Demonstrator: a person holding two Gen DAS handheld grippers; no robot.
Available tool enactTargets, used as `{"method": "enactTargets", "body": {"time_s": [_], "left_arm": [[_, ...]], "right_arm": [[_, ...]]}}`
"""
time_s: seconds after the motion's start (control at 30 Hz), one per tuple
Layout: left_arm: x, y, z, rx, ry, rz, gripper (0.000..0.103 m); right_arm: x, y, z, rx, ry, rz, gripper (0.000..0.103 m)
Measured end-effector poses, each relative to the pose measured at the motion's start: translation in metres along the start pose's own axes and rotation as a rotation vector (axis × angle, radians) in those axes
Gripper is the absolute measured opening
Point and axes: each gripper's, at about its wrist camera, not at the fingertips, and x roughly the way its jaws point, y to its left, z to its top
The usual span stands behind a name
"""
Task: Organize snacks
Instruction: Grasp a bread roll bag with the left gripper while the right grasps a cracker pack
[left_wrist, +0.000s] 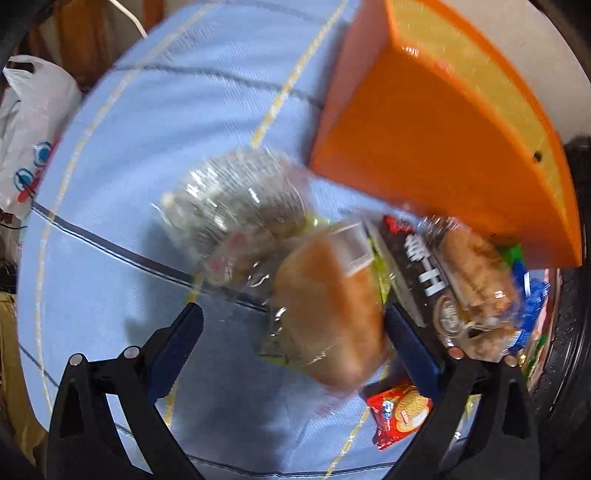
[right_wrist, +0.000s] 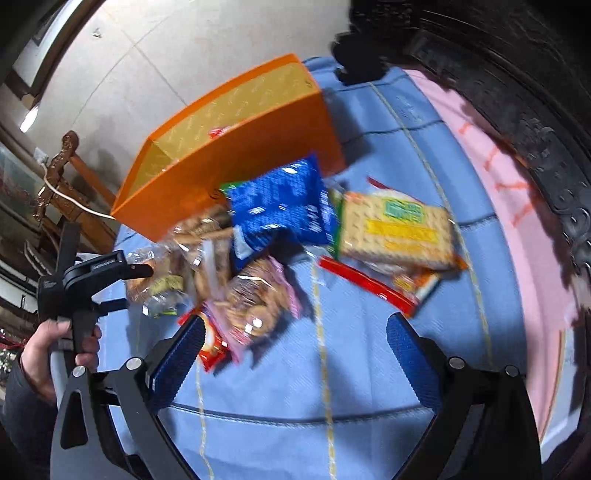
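An orange box (left_wrist: 436, 122) with a yellow inside stands on the blue cloth; it also shows in the right wrist view (right_wrist: 236, 158), holding one red packet. My left gripper (left_wrist: 293, 314) is open, its jaws around a wrapped bread bun (left_wrist: 328, 310) without closing on it. A clear wrapped pastry (left_wrist: 236, 206), a dark biscuit pack (left_wrist: 417, 266) and a red cracker packet (left_wrist: 399, 413) lie close by. My right gripper (right_wrist: 295, 332) is open and empty above the cloth. Ahead of it lie a blue snack bag (right_wrist: 280, 203), a cracker pack (right_wrist: 399, 229) and a cookie bag (right_wrist: 251, 299).
The blue quilted cloth (left_wrist: 129, 147) covers the surface. A white plastic bag (left_wrist: 29, 129) hangs off the left edge. A pink cloth (right_wrist: 509, 206) and a dark object (right_wrist: 517, 74) border the right. The left gripper's body and the hand holding it (right_wrist: 74, 295) show at the left.
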Motion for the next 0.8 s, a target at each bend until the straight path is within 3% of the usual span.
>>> {"method": "enactTargets", "body": {"time_s": [0.03, 0.1, 0.13, 0.17, 0.23, 0.3, 0.4, 0.47, 0.5, 0.53, 0.6, 0.67, 0.7, 0.73, 0.8], "left_arm": [[0.005, 0.000, -0.001, -0.012, 0.021, -0.003, 0.096], [0.011, 0.001, -0.006, 0.005, 0.035, -0.017, 0.079], [0.008, 0.001, -0.011, 0.018, 0.010, -0.072, 0.061], [0.004, 0.001, -0.014, 0.037, -0.006, -0.076, 0.054], [-0.004, 0.004, -0.022, 0.078, -0.033, -0.051, 0.049], [-0.007, 0.013, -0.028, 0.071, -0.006, -0.081, 0.048], [-0.006, 0.034, -0.046, 0.068, 0.043, -0.072, 0.048], [-0.006, 0.045, -0.056, 0.057, 0.058, -0.069, 0.048], [-0.004, 0.052, -0.061, 0.047, 0.073, -0.073, 0.048], [-0.005, 0.056, -0.064, 0.044, 0.066, -0.082, 0.048], [-0.007, 0.059, -0.068, 0.055, 0.061, -0.052, 0.048], [-0.009, 0.065, -0.069, 0.052, 0.055, -0.039, 0.048], [-0.010, 0.068, -0.070, 0.043, 0.052, -0.045, 0.048], [-0.012, 0.073, -0.071, 0.039, 0.046, -0.049, 0.048], [-0.018, 0.081, -0.073, 0.049, 0.028, -0.051, 0.048]], "right_arm": [[-0.002, -0.002, -0.002, -0.025, -0.010, -0.045, 0.099], [-0.005, -0.005, -0.003, -0.073, -0.047, -0.117, 0.099], [-0.005, -0.009, -0.001, -0.080, -0.059, -0.139, 0.099], [-0.004, -0.012, 0.003, -0.078, -0.067, -0.156, 0.099], [-0.002, -0.019, 0.012, -0.086, -0.074, -0.211, 0.099], [0.003, -0.019, 0.020, -0.144, -0.086, -0.256, 0.099], [0.023, -0.014, 0.033, -0.305, -0.071, -0.312, 0.099], [0.042, -0.013, 0.041, -0.400, -0.020, -0.306, 0.099], [0.051, -0.013, 0.044, -0.430, 0.010, -0.289, 0.094], [0.060, -0.013, 0.048, -0.455, 0.039, -0.274, 0.079], [0.068, -0.013, 0.054, -0.476, 0.065, -0.312, 0.068], [0.062, -0.012, 0.061, -0.445, 0.090, -0.280, 0.055], [0.055, -0.008, 0.064, -0.433, 0.087, -0.253, 0.039], [0.048, -0.005, 0.066, -0.426, 0.082, -0.236, 0.030], [0.028, -0.002, 0.070, -0.376, 0.064, -0.124, 0.026]]}}
